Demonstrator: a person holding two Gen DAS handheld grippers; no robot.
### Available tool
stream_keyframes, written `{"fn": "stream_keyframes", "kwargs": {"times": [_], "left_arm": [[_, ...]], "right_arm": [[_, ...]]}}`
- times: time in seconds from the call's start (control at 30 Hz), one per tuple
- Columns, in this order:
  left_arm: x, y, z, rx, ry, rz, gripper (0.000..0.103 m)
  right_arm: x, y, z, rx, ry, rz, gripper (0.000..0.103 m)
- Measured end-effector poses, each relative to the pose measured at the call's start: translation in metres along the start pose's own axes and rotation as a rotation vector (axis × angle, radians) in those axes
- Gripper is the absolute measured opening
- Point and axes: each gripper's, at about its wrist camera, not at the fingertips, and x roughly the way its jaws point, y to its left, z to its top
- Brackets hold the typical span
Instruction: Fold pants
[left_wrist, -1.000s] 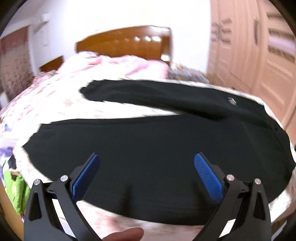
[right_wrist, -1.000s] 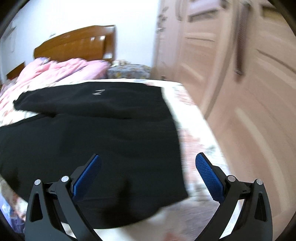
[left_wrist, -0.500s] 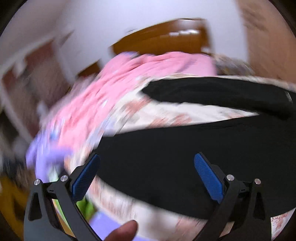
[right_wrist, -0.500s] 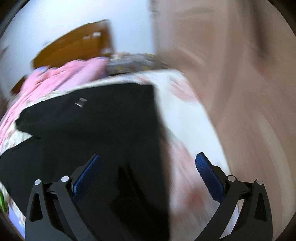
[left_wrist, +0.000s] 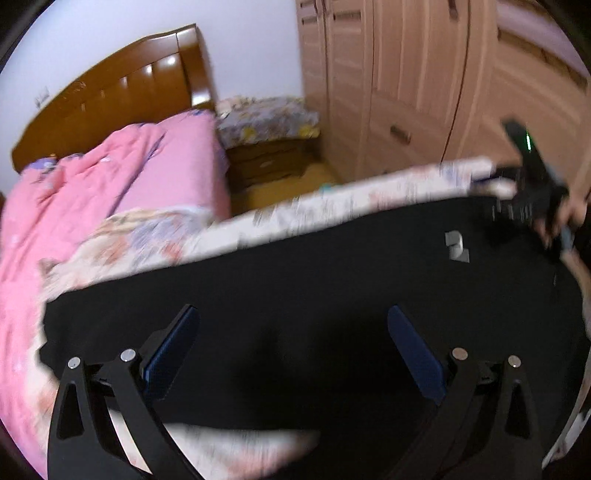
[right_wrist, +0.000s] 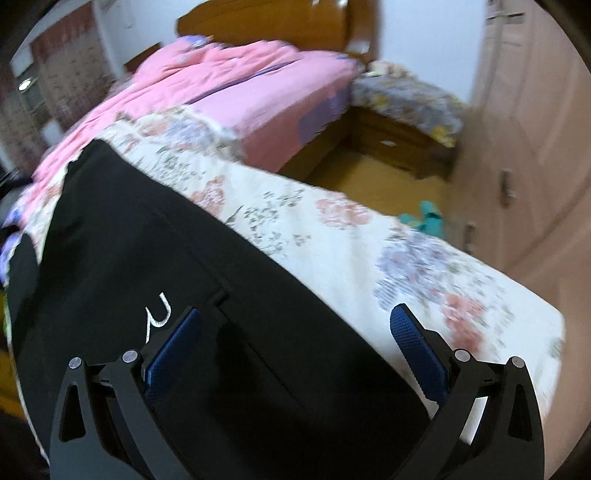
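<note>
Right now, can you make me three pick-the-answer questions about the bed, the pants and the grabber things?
1. Where do the pants lie?
A. on the floor
B. on the flowery sheet
C. in the wardrobe

2. What colour is the quilt near the headboard?
A. pink
B. green
C. grey

3. How is the left gripper?
A. shut on the pants
B. shut on the quilt
C. open over the pants

Answers: 1 B, the black cloth is spread flat on the flowered sheet. 2 A, the bunched quilt is pink. 3 C, its blue pads stand wide apart, gripping nothing.
</note>
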Motion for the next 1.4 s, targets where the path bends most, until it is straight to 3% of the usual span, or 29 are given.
{"fn": "stream_keyframes", "kwargs": {"times": [0.07,0.13,0.17,0.2,0.27,0.3,0.4,0.53,0.67,0.77,0.8,0.83,0.87,0.93,0.97,1.07,1.23,1.33,1.4], "left_arm": [[0.018,0.006,0.019,-0.009,-0.038,-0.061,0.101],[0.034,0.006,0.034,-0.005,-0.02,-0.14,0.101],[0.047,0.003,0.043,0.003,0.005,-0.185,0.101],[0.056,0.003,0.05,0.008,0.021,-0.203,0.101],[0.072,0.001,0.06,0.053,0.043,-0.219,0.101],[0.076,-0.001,0.066,0.092,0.04,-0.234,0.101],[0.081,-0.004,0.072,0.199,0.034,-0.285,0.101],[0.082,-0.021,0.07,0.449,0.056,-0.325,0.101],[0.098,-0.016,0.078,0.477,0.097,-0.431,0.101],[0.115,-0.01,0.081,0.474,0.185,-0.533,0.095],[0.12,-0.009,0.079,0.481,0.218,-0.554,0.085],[0.126,-0.007,0.075,0.483,0.262,-0.574,0.066],[0.13,-0.004,0.07,0.475,0.296,-0.583,0.037],[0.127,0.004,0.063,0.446,0.304,-0.57,0.017],[0.115,0.006,0.06,0.447,0.267,-0.551,0.015],[0.059,0.0,0.049,0.489,0.124,-0.404,0.014],[-0.088,-0.047,-0.005,0.613,-0.1,-0.114,0.013],[-0.156,-0.087,-0.056,0.666,-0.154,-0.015,0.012],[-0.18,-0.11,-0.095,0.684,-0.152,0.015,0.011]], "right_arm": [[0.006,0.004,0.0,-0.029,0.024,0.03,0.081],[0.005,0.004,-0.003,-0.046,0.01,0.06,0.076],[0.003,0.004,-0.005,-0.049,0.002,0.081,0.064],[0.001,0.003,-0.005,-0.05,-0.005,0.1,0.044],[-0.009,0.005,-0.011,-0.049,-0.019,0.099,0.016],[-0.015,0.01,-0.013,-0.07,-0.034,0.076,0.011],[-0.046,0.038,-0.023,-0.138,-0.114,-0.016,0.011],[-0.098,0.085,-0.048,-0.228,-0.249,-0.11,0.009],[-0.12,0.107,-0.065,-0.259,-0.292,-0.148,0.009],[-0.131,0.113,-0.073,-0.254,-0.313,-0.154,0.009],[-0.132,0.115,-0.074,-0.253,-0.314,-0.16,0.009],[-0.133,0.116,-0.076,-0.251,-0.312,-0.166,0.009],[-0.132,0.117,-0.076,-0.247,-0.31,-0.176,0.009],[-0.127,0.116,-0.074,-0.234,-0.3,-0.192,0.009],[-0.127,0.119,-0.075,-0.226,-0.303,-0.201,0.009],[-0.135,0.117,-0.078,-0.181,-0.322,-0.217,0.009],[-0.175,0.136,-0.106,-0.167,-0.411,-0.217,0.009],[-0.21,0.163,-0.156,-0.178,-0.483,-0.186,0.009],[-0.216,0.178,-0.191,-0.168,-0.475,-0.164,0.009]]}}
